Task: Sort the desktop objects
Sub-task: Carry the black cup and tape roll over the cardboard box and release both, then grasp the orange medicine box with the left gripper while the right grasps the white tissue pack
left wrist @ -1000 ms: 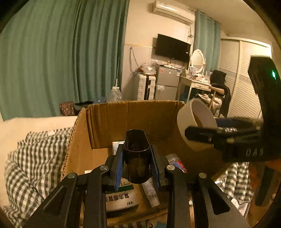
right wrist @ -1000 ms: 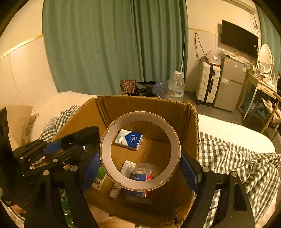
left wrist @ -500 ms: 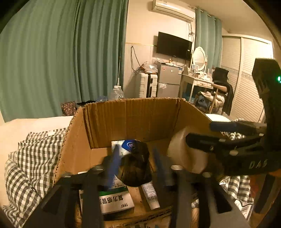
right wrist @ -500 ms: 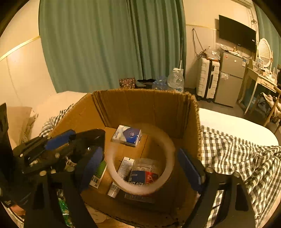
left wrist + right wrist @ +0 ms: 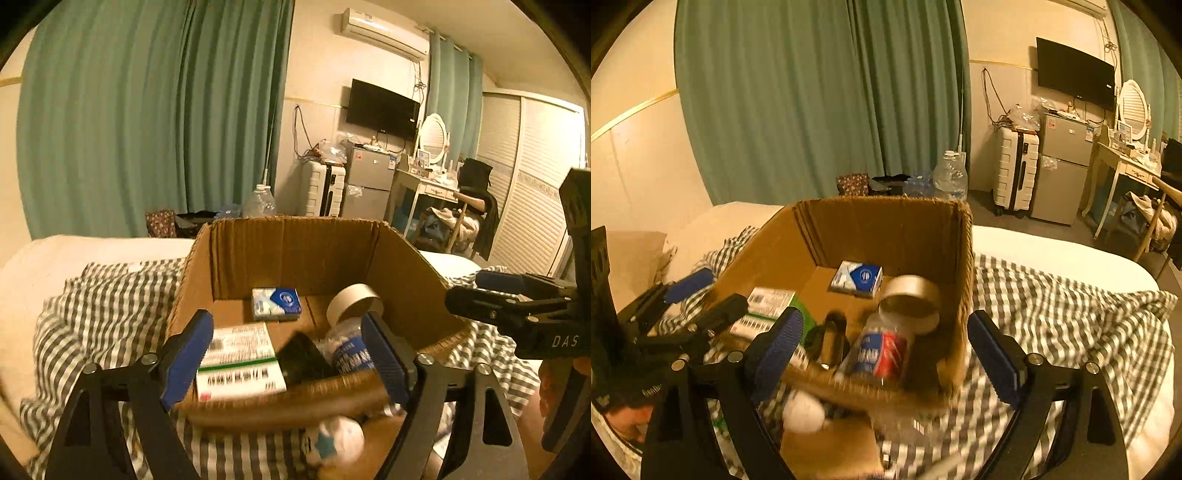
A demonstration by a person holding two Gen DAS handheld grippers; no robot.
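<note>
An open cardboard box [image 5: 295,254] sits on a checked blanket. Inside it lie a black glossy object [image 5: 303,360], a tape roll [image 5: 352,303], a plastic bottle [image 5: 349,350], a blue-and-white pack [image 5: 275,303] and a green-and-white medicine box [image 5: 240,363]. My left gripper [image 5: 286,354] hangs over the box's near edge, its jaws opening with nothing held. My right gripper [image 5: 884,354] stands open and empty before the box [image 5: 886,229]. Beyond it, the tape roll [image 5: 910,301] leans on the bottle [image 5: 881,350], beside the black object [image 5: 831,339].
The checked blanket [image 5: 1052,314] spreads over a white bed around the box. A white crumpled item [image 5: 803,410] and a cardboard piece [image 5: 831,450] lie in front of the box. Green curtains, a water jug [image 5: 951,175], a suitcase and a fridge stand behind.
The left gripper opened and let go of the black object, which now lies in the box. The right gripper released the tape roll, which dropped into the box. Both grippers drew back.
</note>
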